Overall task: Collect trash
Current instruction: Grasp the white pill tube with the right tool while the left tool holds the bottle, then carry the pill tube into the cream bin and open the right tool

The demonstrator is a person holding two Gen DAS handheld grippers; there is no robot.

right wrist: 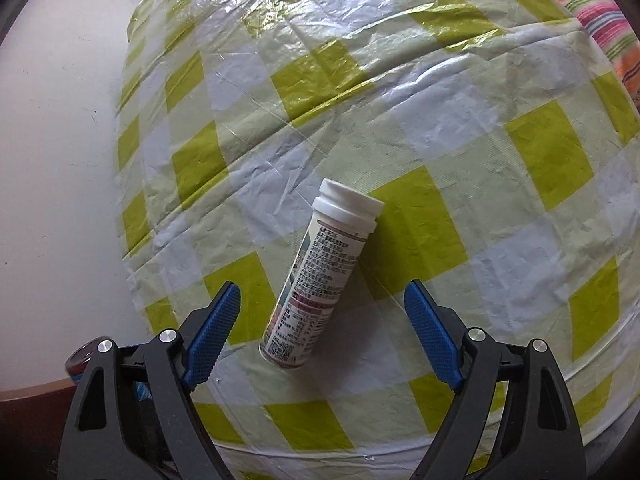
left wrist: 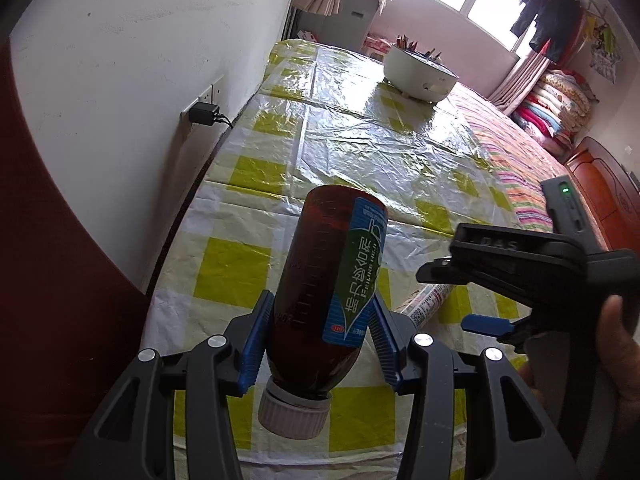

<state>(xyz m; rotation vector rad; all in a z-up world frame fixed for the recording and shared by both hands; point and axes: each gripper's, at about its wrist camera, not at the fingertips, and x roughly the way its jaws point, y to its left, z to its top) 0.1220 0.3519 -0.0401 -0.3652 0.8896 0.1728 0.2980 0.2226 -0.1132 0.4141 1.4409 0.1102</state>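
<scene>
We see two pieces of trash here: one brown bottle (left wrist: 320,280) and one white tube (right wrist: 316,280). The left gripper (left wrist: 320,340) has its jaws pinching the bottle on both sides of its body; the bottle is held off the tabletop (left wrist: 360,128), with its one grey cap (left wrist: 294,412) toward the camera and its bottom pointing away. The right gripper (right wrist: 320,316) hangs over the tube with its jaws spread wide, and the two blue pads (right wrist: 210,340) stand on either side of the lower end of the tube without touching it. The tube lies flat on the checked plastic cover (right wrist: 440,120), its white cap away from the gripper. In the left view we also see the right gripper (left wrist: 486,322) from the side and a hand (left wrist: 616,360) holding it, just beside the tube (left wrist: 428,300). Far on the tabletop stands one white bowl (left wrist: 420,76) with sticks in it, well apart from both grippers. The left edge of the tabletop runs close along the wall (left wrist: 140,60), where one black plug (left wrist: 206,114) sits in a socket. On the right side a striped cloth (left wrist: 520,168) shows beyond the cover. Between the tube and the bowl the cover is free, only wrinkled.
</scene>
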